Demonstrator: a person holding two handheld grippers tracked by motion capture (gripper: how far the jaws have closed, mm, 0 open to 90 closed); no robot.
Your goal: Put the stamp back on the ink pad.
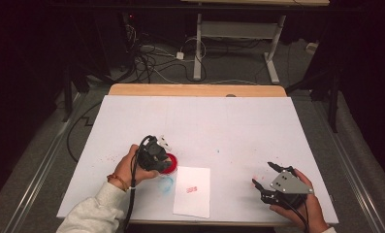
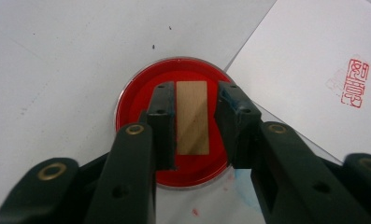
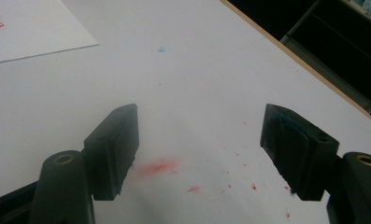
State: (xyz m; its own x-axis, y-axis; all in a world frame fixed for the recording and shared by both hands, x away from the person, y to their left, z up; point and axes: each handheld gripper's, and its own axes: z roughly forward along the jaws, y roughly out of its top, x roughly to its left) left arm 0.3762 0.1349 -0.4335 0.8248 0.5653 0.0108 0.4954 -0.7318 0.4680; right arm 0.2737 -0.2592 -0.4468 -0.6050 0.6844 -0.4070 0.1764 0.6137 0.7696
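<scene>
One wooden stamp (image 2: 192, 117) upright on one red ink pad (image 2: 131, 100), loose between left fingers (image 2: 162, 126); right fingers (image 3: 113, 149) wide, empty.

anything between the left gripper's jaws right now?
Yes: a wooden stamp block stands between the left gripper jaws, over the red ink pad. In the left gripper view a gap shows on the right side, so the pads aren't clamping it.

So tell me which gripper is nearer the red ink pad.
Left. The left gripper is right over the red ink pad, jaws flanking the wooden stamp; the right gripper sits far across the table.
</scene>
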